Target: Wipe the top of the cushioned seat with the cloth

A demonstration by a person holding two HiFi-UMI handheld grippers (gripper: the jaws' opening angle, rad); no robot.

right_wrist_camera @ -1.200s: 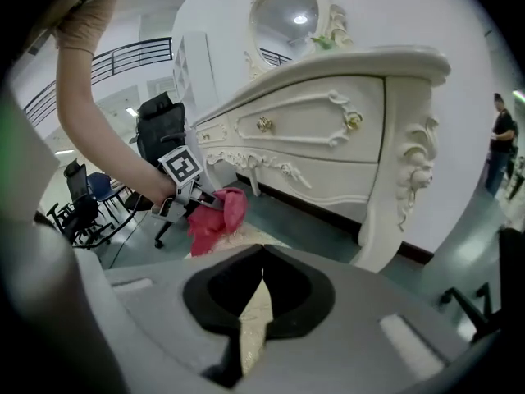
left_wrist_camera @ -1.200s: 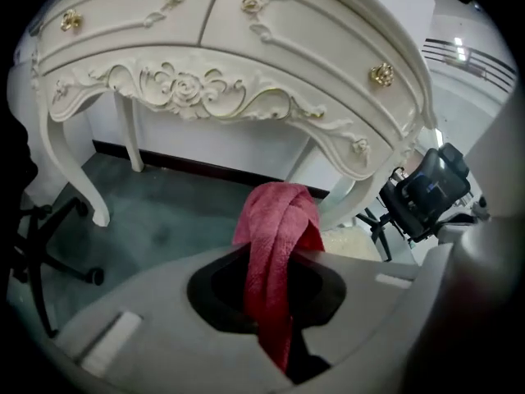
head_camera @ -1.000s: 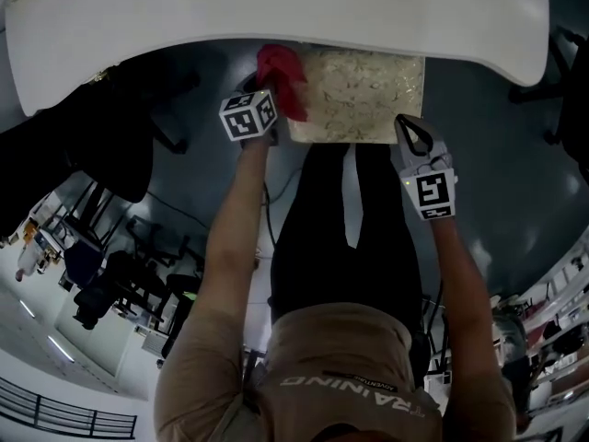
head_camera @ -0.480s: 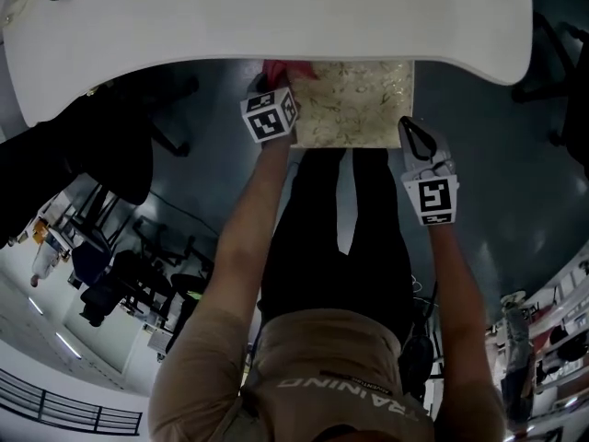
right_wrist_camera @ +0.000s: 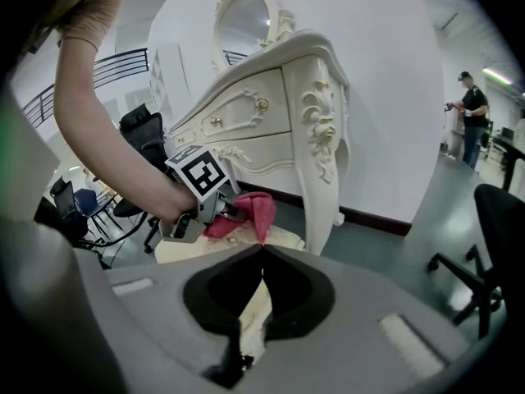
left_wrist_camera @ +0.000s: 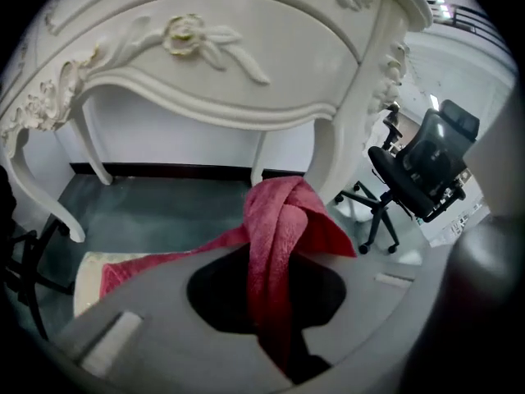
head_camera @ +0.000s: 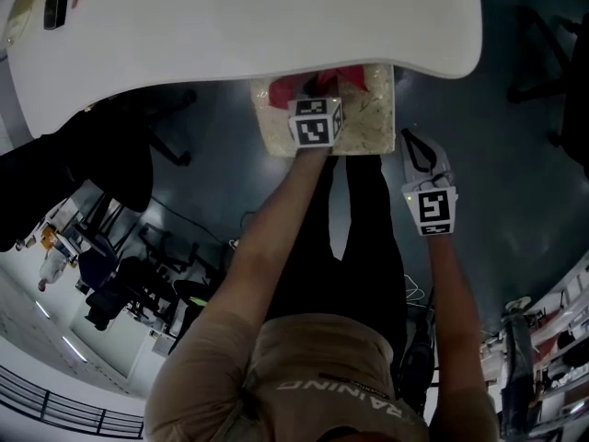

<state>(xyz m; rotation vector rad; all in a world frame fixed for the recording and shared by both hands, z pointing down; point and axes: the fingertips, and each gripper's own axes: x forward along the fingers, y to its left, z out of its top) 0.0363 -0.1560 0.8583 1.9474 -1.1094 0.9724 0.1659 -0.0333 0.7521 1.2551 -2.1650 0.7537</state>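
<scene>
The left gripper (head_camera: 319, 90) is over the cushioned seat (head_camera: 373, 122). Its jaws are squeezed tight on the red cloth (head_camera: 354, 76). In the left gripper view, the cloth sticks up in a bunch from between the jaws. One end trails down to the left onto the seat.

The seat is cream with a pattern on it. Its far side sits under the edge of the white dressing table (head_camera: 239, 17).

The right gripper (head_camera: 414, 141) is off to the right of the seat, over the dark floor (head_camera: 497, 155). Its jaws are pressed together at the tips, with nothing between them.

A black office chair (left_wrist_camera: 426, 171) stands past the table leg.
</scene>
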